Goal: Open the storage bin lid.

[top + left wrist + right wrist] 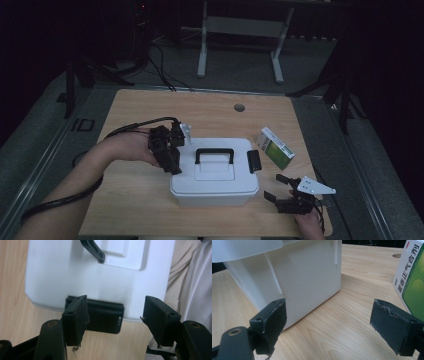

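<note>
The green-and-white carton [412, 277] to the right of the white storage box [215, 172] is showing the characters 正气合剂. I am holding my left gripper [116, 312], jaws apart, over the box's black left-end latch [105, 316], while my right gripper [328, 325] is resting by the box's right front corner, jaws wide apart on nothing.

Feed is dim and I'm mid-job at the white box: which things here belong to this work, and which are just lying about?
In the job:
- white storage box
- its black side latch, which the open left gripper faces
- the latch on the far side

Lying about:
- green and white medicine carton
- right gripper, open, beside the box
</note>
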A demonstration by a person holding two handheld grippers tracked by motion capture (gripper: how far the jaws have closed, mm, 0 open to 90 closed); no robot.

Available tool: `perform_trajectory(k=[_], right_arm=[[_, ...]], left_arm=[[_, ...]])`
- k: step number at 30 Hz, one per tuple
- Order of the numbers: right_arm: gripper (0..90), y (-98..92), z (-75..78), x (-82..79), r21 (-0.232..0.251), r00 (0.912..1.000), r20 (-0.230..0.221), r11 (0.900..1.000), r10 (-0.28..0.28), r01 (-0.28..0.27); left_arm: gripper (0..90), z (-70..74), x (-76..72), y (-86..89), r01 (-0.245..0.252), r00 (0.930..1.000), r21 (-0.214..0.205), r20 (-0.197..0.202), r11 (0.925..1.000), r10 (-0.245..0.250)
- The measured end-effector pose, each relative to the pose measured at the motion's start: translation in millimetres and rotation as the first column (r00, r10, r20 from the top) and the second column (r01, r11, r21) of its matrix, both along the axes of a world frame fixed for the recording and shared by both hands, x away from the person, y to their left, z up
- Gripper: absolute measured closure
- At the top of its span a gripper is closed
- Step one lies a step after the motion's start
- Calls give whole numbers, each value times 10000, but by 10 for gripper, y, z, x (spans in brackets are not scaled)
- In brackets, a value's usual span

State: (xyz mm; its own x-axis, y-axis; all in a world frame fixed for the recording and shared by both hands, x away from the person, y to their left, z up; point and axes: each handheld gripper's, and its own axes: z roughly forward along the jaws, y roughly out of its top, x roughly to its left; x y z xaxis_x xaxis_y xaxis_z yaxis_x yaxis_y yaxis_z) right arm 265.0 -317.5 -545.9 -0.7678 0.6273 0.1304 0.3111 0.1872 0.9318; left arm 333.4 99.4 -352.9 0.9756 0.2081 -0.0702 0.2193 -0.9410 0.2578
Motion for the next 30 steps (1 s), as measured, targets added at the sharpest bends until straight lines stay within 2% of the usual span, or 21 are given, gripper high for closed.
perform_trajectory(k=[4, 13, 30], right_arm=[[134, 0, 1, 0, 5, 10000, -13, 10000, 14, -14], [134, 1, 0, 1, -9, 10000, -29, 10000, 23, -23], [134, -5, -5, 2, -3, 10000, -44, 10000, 65, -65]], left_arm=[[369, -26, 51, -70, 60, 10000, 170, 51, 9998, -61], [369, -38, 143, -273, 261, 9997, 253, -42, 9993, -260], [408, -42, 346, -721, 492, 9986, 1036, 125, 9934, -508]])
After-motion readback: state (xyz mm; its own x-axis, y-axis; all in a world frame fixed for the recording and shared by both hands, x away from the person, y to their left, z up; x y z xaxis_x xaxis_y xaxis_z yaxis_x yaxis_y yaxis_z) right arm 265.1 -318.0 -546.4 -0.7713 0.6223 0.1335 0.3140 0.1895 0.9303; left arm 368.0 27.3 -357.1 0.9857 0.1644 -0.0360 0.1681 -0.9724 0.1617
